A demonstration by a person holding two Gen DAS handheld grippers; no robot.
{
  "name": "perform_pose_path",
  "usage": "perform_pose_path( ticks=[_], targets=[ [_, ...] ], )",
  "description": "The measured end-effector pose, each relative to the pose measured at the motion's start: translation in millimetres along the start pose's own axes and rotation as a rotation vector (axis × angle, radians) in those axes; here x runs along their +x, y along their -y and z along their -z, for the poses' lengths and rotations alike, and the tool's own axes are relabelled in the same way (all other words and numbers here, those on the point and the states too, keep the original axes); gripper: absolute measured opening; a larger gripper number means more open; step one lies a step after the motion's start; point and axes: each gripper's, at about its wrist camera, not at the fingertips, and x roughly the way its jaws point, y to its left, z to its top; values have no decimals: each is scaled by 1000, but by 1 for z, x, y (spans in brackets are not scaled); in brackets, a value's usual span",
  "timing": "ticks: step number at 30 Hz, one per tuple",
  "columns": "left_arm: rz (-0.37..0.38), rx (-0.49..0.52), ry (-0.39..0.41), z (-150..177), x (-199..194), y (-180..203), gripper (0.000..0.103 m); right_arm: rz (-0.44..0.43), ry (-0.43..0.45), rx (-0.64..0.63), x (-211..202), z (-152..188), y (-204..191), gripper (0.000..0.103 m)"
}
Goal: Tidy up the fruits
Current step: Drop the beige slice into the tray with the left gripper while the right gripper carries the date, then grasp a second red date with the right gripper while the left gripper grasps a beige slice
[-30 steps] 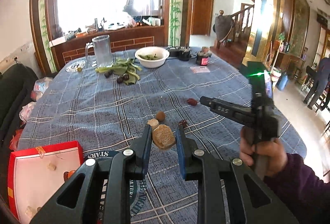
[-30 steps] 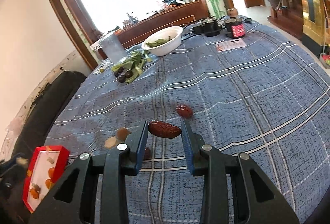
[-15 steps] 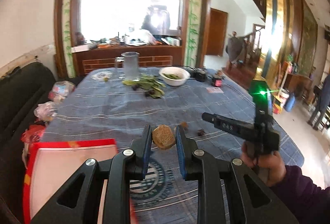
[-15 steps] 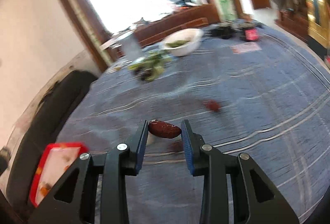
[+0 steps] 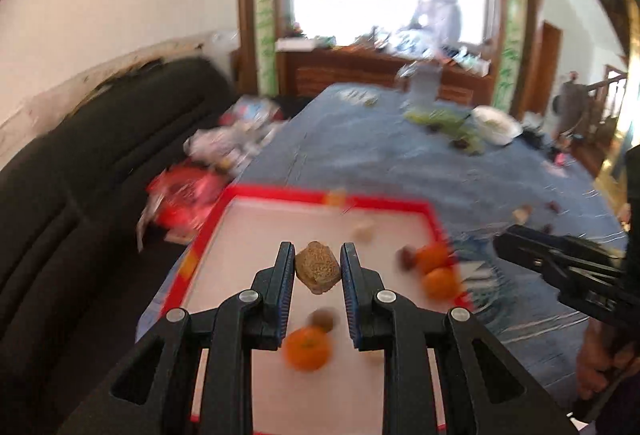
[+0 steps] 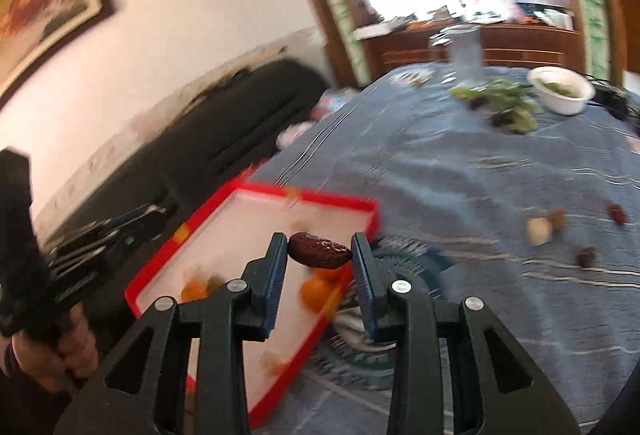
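Observation:
My left gripper is shut on a rough tan walnut and holds it above the red-rimmed white tray. The tray holds oranges and a few small fruits. My right gripper is shut on a dark red date and holds it above the tray's right edge. More loose fruits lie on the blue cloth to the right. The right gripper also shows at the right of the left wrist view.
The table has a blue checked cloth. At its far end stand a white bowl, green leaves and a glass jug. A black sofa with bags runs along the left.
Both grippers have swung left from the loose fruits to over the red tray, each still holding its fruit. The views are blurred by motion.

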Motion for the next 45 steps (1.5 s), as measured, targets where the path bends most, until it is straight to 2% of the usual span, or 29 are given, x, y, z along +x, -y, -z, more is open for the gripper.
perform_pose_path(
  ticks=[6, 10, 15, 25, 28, 29, 31, 36, 45],
  targets=[
    [-17, 31, -55, 14, 14, -5, 22, -55, -95, -42, 29, 18, -28, 35],
    [-25, 58, -89, 28, 19, -8, 22, -58, -139, -83, 43, 30, -38, 35],
    [-35, 92, -99, 40, 19, -3, 22, -34, -175, -120, 51, 42, -44, 35],
    [-64, 128, -114, 41, 24, 6, 24, -29, -216, -150, 57, 51, -43, 35],
    [-53, 130, -123, 40, 24, 7, 36, -35, -234, -155, 56, 51, -44, 35],
    [-52, 132, -119, 38, 24, 8, 44, -38, -242, -152, 56, 50, -43, 35],
    [-55, 130, -101, 35, 21, 9, 47, -41, -226, -144, 48, 45, -42, 35],
    [-29, 147, -74, 28, 19, 25, 49, -10, -128, -99, 19, 31, -22, 35],
    [83, 245, -47, 10, 10, 82, 49, 157, -90, 80, -13, 21, 67, 35]
  ],
)
